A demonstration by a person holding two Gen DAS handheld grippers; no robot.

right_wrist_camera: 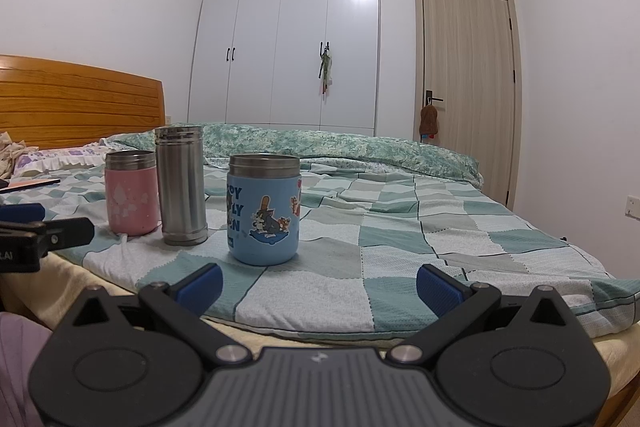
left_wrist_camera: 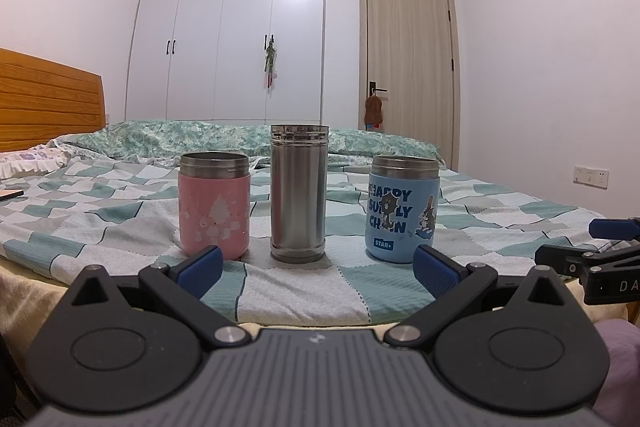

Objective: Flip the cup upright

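Three cups stand upright in a row on the checkered bedspread [left_wrist_camera: 120, 211], open steel rims up: a pink cup [left_wrist_camera: 214, 205], a taller plain steel cup [left_wrist_camera: 298, 193] and a blue cartoon cup [left_wrist_camera: 402, 209]. They also show in the right wrist view: pink cup [right_wrist_camera: 131, 193], steel cup [right_wrist_camera: 181, 185], blue cup [right_wrist_camera: 264, 209]. My left gripper [left_wrist_camera: 318, 269] is open and empty, just short of the cups, in line with the steel one. My right gripper [right_wrist_camera: 319, 285] is open and empty, in front and to the right of the blue cup.
The bedspread's front edge [right_wrist_camera: 304, 327] lies just ahead of both grippers. A wooden headboard [right_wrist_camera: 80, 103] is at the left, a folded green quilt [right_wrist_camera: 360, 147] behind the cups, a wardrobe [right_wrist_camera: 288, 35] and door [right_wrist_camera: 468, 87] beyond. Each gripper shows at the other view's edge.
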